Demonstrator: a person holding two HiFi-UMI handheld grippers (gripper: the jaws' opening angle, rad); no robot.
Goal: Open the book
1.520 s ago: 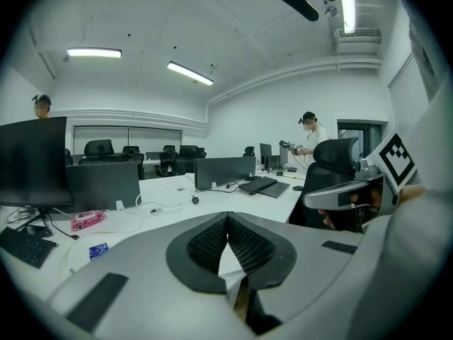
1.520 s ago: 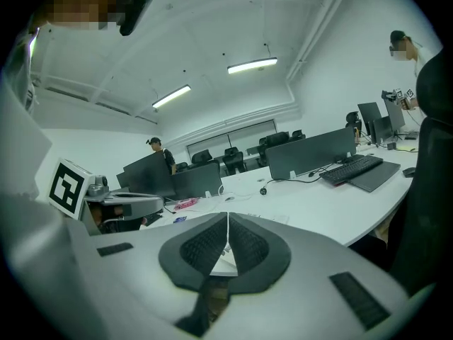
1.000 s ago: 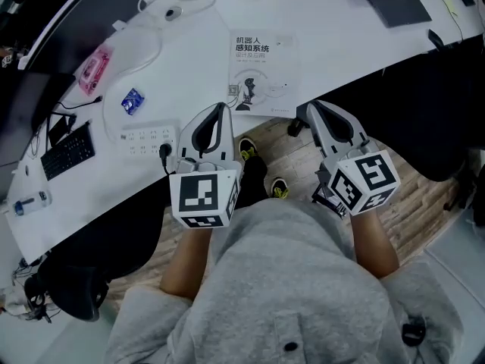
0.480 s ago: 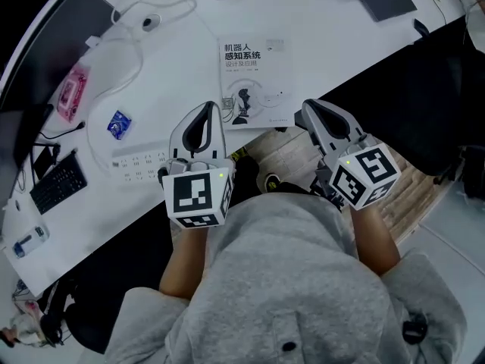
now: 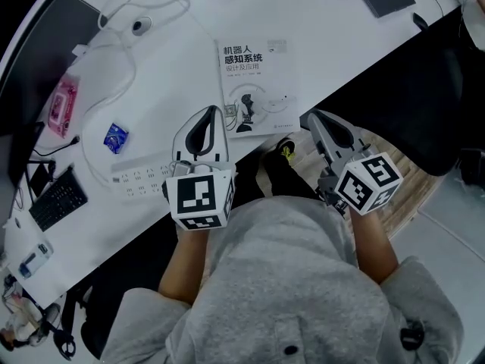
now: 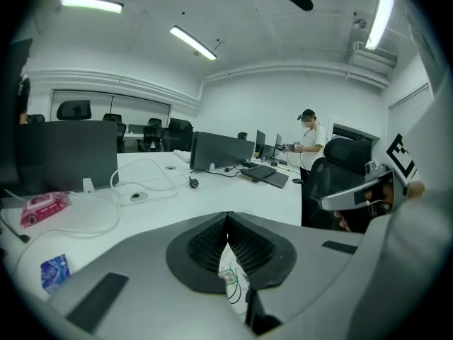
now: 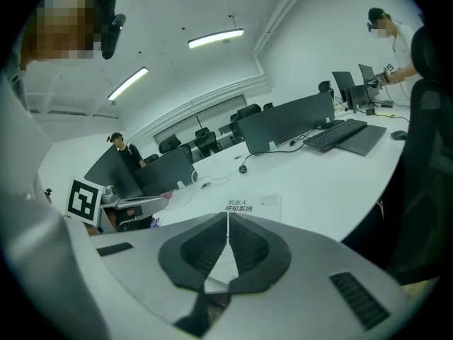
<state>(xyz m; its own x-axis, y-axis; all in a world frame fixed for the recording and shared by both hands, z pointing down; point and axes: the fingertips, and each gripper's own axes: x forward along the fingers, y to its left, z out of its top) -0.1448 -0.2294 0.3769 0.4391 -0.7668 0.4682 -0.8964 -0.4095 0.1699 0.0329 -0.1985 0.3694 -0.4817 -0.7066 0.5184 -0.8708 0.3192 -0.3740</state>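
Observation:
The book [image 5: 254, 82] lies closed on the white desk [image 5: 341, 44] near its front edge, its white cover with dark print facing up. My left gripper [image 5: 210, 112] is shut and empty, with its tip just left of the book's near left corner. A strip of the cover [image 6: 232, 280] shows below the closed tips of the left gripper [image 6: 226, 217]. My right gripper [image 5: 309, 117] is shut and empty, hanging off the desk edge beside the book's near right corner. In the right gripper view the book [image 7: 248, 205] lies just beyond the right gripper [image 7: 227, 215].
A white power strip [image 5: 140, 176] lies left of my left gripper. Farther left are a blue packet [image 5: 115, 137], a pink packet [image 5: 61, 106], a white cable [image 5: 106, 89] and a black keyboard [image 5: 57, 201]. A black chair [image 5: 413, 89] stands right of the desk. A person [image 6: 308, 142] stands far off.
Both grippers have sunk and drawn nearer the book's near corners. The left one now sits beside the near left corner, the right one by the near right corner. Both stay shut.

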